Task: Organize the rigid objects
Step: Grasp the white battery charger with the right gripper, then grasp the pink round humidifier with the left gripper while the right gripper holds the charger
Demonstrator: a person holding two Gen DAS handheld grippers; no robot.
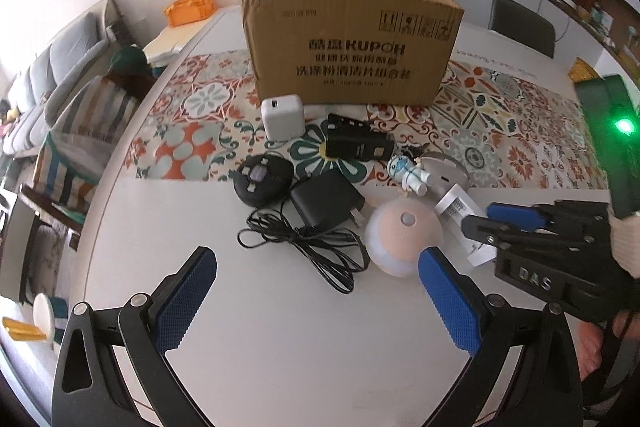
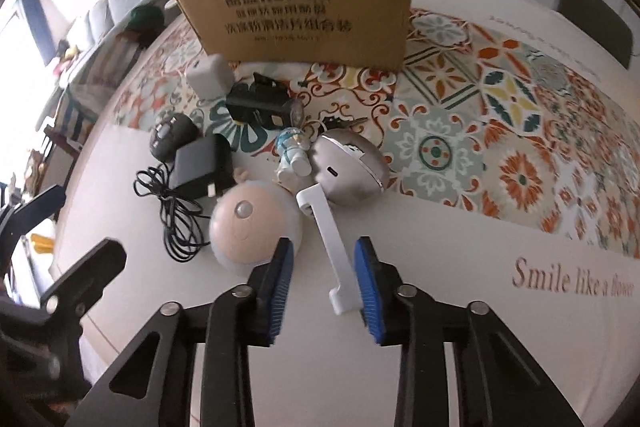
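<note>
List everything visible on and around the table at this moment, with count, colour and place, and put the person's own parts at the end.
cardboard box: 1, brown, open-topped, at the back on the patterned cloth
patterned cloth: 1, multicolour tiles, across the table
table: 1, white
white cube charger: 1, in front of the box, left
black rectangular device: 1, in front of the box
black round remote: 1, left of the pile
black adapter with cable: 1, pile centre
astronaut figurine: 1, white and blue
silver dome gadget: 1, right of the figurine
pink round gadget: 1, front of the pile
white bracket: 1, between the right claw's pads
left claw: open, blue pads, over bare table
right claw: blue pads either side of the bracket, no firm grip visible
</note>
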